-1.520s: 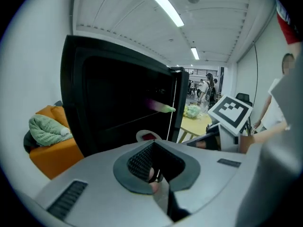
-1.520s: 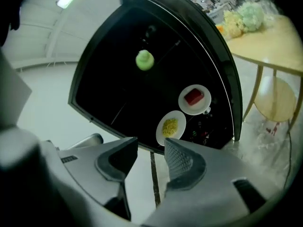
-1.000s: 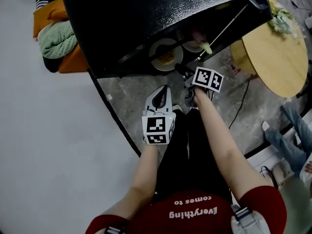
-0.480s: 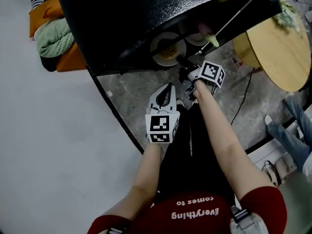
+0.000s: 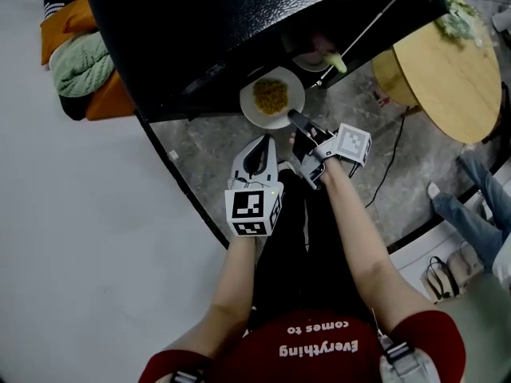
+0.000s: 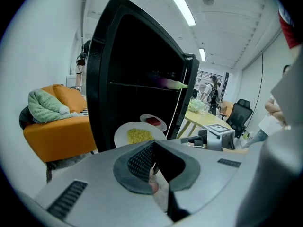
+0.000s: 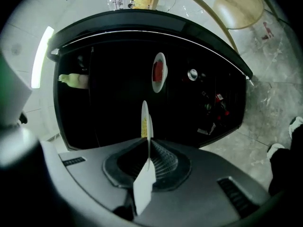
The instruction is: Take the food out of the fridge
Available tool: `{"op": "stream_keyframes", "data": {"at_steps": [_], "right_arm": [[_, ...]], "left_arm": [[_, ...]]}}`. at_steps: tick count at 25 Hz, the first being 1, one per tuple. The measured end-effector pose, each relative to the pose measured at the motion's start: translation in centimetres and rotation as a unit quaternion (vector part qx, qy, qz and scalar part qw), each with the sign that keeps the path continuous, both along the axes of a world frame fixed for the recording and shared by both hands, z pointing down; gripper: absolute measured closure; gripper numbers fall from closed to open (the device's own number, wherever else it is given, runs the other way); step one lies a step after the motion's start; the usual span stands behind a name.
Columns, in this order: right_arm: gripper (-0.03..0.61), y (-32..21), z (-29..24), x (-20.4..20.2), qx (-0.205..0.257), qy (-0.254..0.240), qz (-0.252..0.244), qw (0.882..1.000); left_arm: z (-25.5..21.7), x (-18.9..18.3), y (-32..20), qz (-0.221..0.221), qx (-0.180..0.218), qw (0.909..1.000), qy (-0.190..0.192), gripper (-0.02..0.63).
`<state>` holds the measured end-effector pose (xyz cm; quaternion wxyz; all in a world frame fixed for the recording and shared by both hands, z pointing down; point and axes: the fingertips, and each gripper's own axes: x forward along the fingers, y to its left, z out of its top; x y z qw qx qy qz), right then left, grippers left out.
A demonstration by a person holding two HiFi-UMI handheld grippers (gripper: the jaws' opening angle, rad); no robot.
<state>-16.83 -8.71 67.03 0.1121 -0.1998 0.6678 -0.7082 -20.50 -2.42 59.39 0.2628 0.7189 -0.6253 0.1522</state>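
A white plate of yellow food (image 5: pixel 271 98) hangs just outside the open black fridge (image 5: pixel 200 30). My right gripper (image 5: pixel 297 120) is shut on the plate's near rim. In the right gripper view the plate (image 7: pixel 145 122) stands edge-on between the pads of that gripper (image 7: pixel 147 162). A second plate with red food (image 7: pixel 158 73) and a pale green vegetable (image 7: pixel 71 80) remain on shelves inside. My left gripper (image 5: pixel 259 154) hovers below the plate, shut on nothing, and looks at the plate (image 6: pixel 135 135).
A round wooden table (image 5: pixel 451 78) and a stool (image 5: pixel 391 82) stand to the right of the fridge. An orange sofa with a green blanket (image 5: pixel 84 62) is at the far left. Another person's legs (image 5: pixel 463 222) are at the right edge. Bottles line the fridge door (image 7: pixel 213 103).
The right gripper closed on the plate's rim and drew the plate out of the fridge, rising a little. The left gripper has stayed put.
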Motion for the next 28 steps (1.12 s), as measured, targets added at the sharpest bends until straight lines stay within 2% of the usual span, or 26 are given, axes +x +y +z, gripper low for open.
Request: {"op": "stream_keyframes", "data": {"at_steps": [4,9,15,17,19,22,28], "right_arm": [[0.555,3.8,-3.6,3.3,-0.017,-0.031,-0.002,0.999],[0.555,7.9,-6.7,7.5,-0.038,-0.047,-0.006,0.998],[0.555,9.4,-6.6,11.3,-0.045,-0.042,0.019,0.998],[0.555,9.1,-6.6,12.4,-0.042,-0.039,0.041,0.998],[0.555,8.2,-7.0,14.9,-0.035,-0.038,0.074,0.996],[0.555,5.9,-7.8,20.9,-0.023,-0.037,0.141,0.989],[0.555,1.8,-7.6,32.2,-0.009,-0.018,0.262,0.965]], "left_arm": [[-2.4,1.8,2.2,0.003,0.004,1.0,0.006,0.607],[-5.1,3.8,4.9,0.009,-0.005,0.9999,-0.009,0.607],[-5.6,5.4,5.0,0.042,-0.008,0.999,0.015,0.607],[-5.6,6.0,4.2,0.061,0.002,0.998,0.016,0.607],[-6.2,8.1,2.7,0.085,0.017,0.9961,0.019,0.607],[-7.5,13.9,-0.4,0.133,0.041,0.9898,0.029,0.607],[-8.7,24.2,-5.6,0.221,0.08,0.9706,0.05,0.607]]}}
